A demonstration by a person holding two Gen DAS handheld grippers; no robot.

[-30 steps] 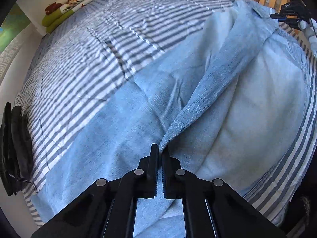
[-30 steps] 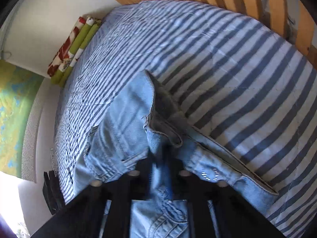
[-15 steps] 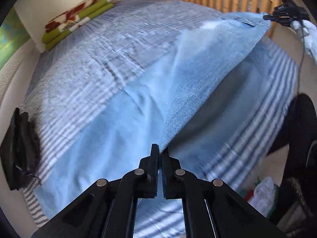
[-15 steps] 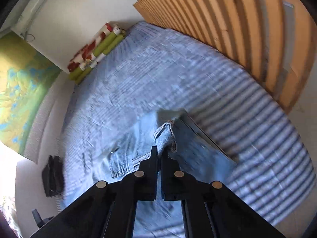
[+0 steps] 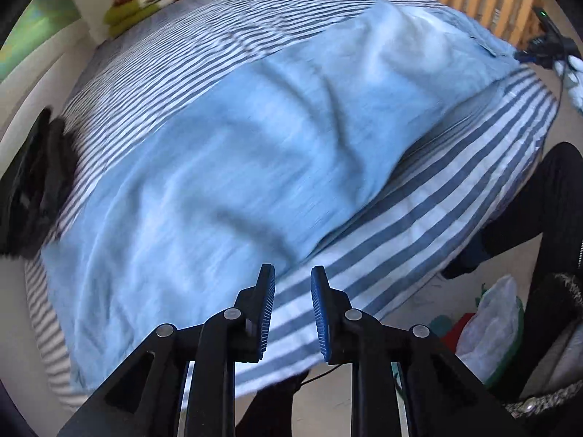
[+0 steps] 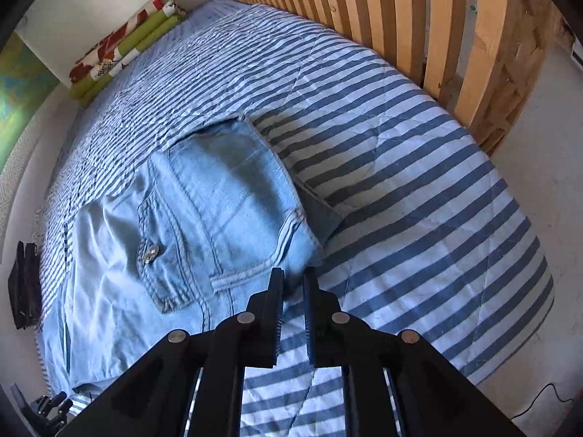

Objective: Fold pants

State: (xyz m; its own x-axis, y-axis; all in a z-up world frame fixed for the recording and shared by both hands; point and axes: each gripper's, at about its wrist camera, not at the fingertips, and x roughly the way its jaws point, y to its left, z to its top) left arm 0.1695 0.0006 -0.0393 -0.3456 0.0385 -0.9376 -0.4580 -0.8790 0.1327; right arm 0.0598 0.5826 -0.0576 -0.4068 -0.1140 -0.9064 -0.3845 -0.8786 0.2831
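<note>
The jeans (image 6: pixel 204 211) lie on the striped bedspread (image 6: pixel 419 218), folded lengthwise so one half covers the other. In my right wrist view the waist end is nearest: a back pocket with a shiny button (image 6: pixel 148 253) faces up, and the waistband corner sits just ahead of the tool tips. A darker flap of denim (image 6: pixel 322 211) pokes out from under the fold on the side toward the wooden slats (image 6: pixel 455 36).

In my left wrist view the jeans (image 5: pixel 237 167) run as a long pale blue band across the bed, motion-blurred, their near edge close to the mattress edge.

Left gripper (image 5: pixel 291 284): jaws are opening, blue ribbed pads apart. Nothing between them; I see only bedspread (image 5: pixel 419 218) through the gap. The cloth edge lies just beyond the tips.

Right gripper (image 6: pixel 293 284): jaws are opening, with a narrow gap. No denim is pinched; the waist end lies just past the fingertips, and I cannot tell whether it touches them.

Surroundings: a folded green and red blanket (image 6: pixel 124 47) at the far end of the bed by the wall. A black item (image 5: pixel 32 189) at the bed's far side edge. A person's dark-clothed leg (image 5: pixel 539 189) stands at the near side, with bags (image 5: pixel 499 320) on the floor beside it. The right gripper also shows far off in the left view (image 5: pixel 543 51).
</note>
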